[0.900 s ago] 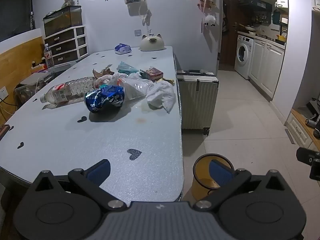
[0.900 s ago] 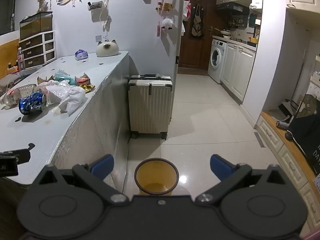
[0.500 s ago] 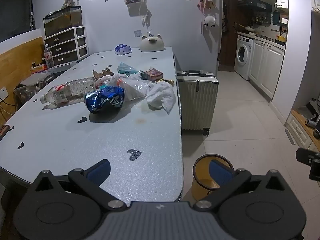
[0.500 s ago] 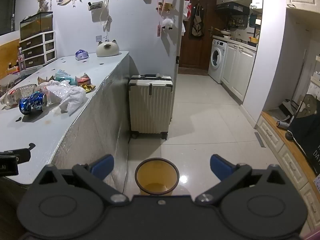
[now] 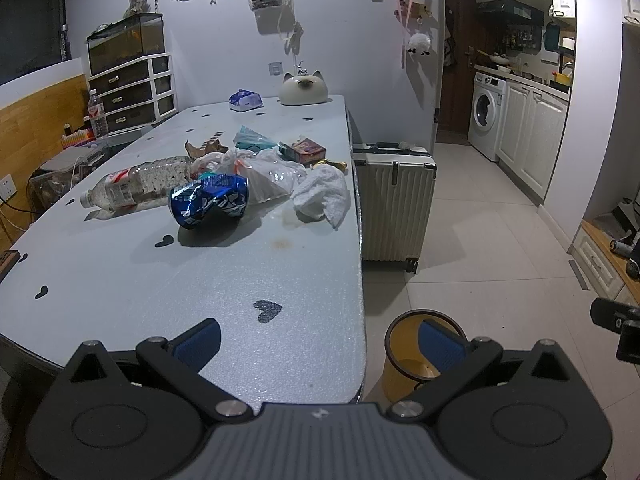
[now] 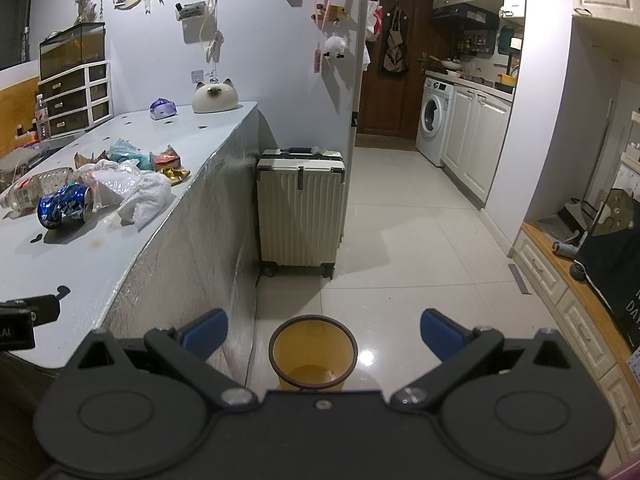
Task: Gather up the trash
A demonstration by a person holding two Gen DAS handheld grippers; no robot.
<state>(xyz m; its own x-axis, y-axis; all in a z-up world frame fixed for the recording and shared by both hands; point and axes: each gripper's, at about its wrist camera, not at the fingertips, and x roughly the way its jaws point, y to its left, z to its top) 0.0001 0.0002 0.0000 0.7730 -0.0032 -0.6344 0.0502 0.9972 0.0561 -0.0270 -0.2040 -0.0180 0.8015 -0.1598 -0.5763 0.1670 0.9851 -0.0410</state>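
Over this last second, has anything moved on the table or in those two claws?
Nothing visibly changed. Both the left gripper and right gripper stay open and empty, the can and bottle lie untouched, and the bin stands where it was.

Trash pile (image 5: 248, 184) on table (image 5: 160, 280); bin (image 6: 313, 354) beside it on floor.

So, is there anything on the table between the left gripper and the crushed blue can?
Nothing visible. The left gripper is open and empty at the near table edge, and only bare tabletop lies up to the crushed blue can. The bottle, plastic bag and tissue lie beside or behind it.
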